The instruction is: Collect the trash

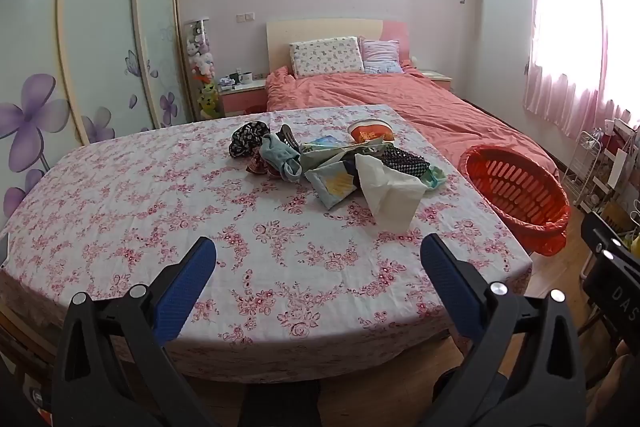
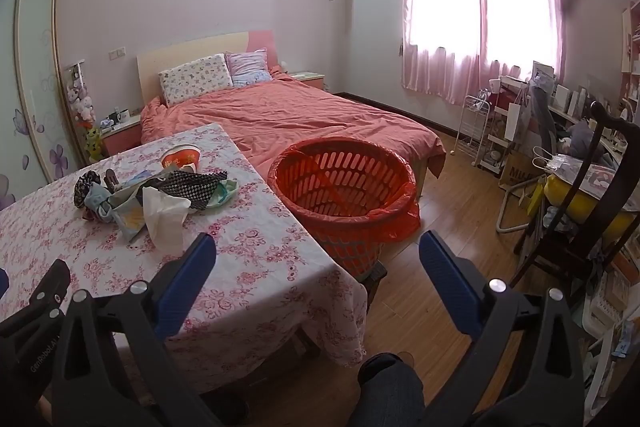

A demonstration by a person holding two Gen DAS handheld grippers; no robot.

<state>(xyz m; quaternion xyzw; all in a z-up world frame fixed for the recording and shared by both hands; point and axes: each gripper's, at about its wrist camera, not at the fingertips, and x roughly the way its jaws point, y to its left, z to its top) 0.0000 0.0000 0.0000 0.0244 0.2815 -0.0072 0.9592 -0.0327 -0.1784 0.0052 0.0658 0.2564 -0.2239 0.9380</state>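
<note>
The left gripper [image 1: 318, 259] hangs with jaws wide apart and nothing between them over the near edge of a floral-clothed table [image 1: 120, 195], where a heap of trash [image 1: 336, 163] with a white tissue [image 1: 390, 193] lies near an orange basket [image 1: 516, 195] beside the bed [image 1: 400, 95].

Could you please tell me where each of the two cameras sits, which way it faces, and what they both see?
Left wrist: on the left gripper, jaws open, looking forward and down over the floral table at the trash pile; the bed lies behind.
Right wrist: on the right gripper, jaws open, facing the table's right edge and the red basket; a knee shows below.
Shared: table, trash pile, white tissue, basket, bed.
</note>
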